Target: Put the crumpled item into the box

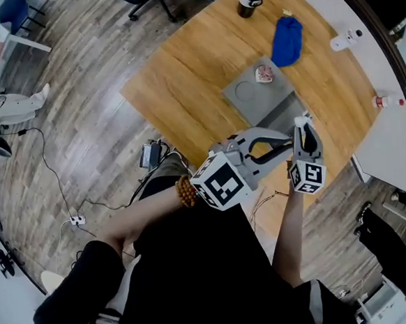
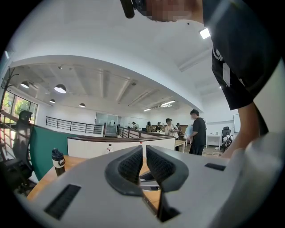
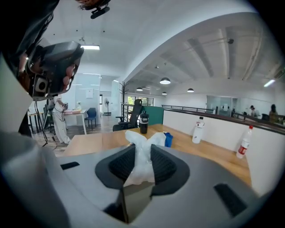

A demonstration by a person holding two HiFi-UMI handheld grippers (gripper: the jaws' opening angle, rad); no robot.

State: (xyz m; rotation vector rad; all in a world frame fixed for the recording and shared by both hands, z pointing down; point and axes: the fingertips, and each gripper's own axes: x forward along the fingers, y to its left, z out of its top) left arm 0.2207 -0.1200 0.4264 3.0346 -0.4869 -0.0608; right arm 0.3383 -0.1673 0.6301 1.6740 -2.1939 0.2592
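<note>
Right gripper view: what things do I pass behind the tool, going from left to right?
black cup → blue cloth → white bottle → bottle with red label

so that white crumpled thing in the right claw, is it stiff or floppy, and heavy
Probably soft and floppy: the white crumpled item is pinched thin in the right claw and flares into loose folds above it. Likely very light, since it looks like thin film or tissue. It may unfold a little when released.
</note>
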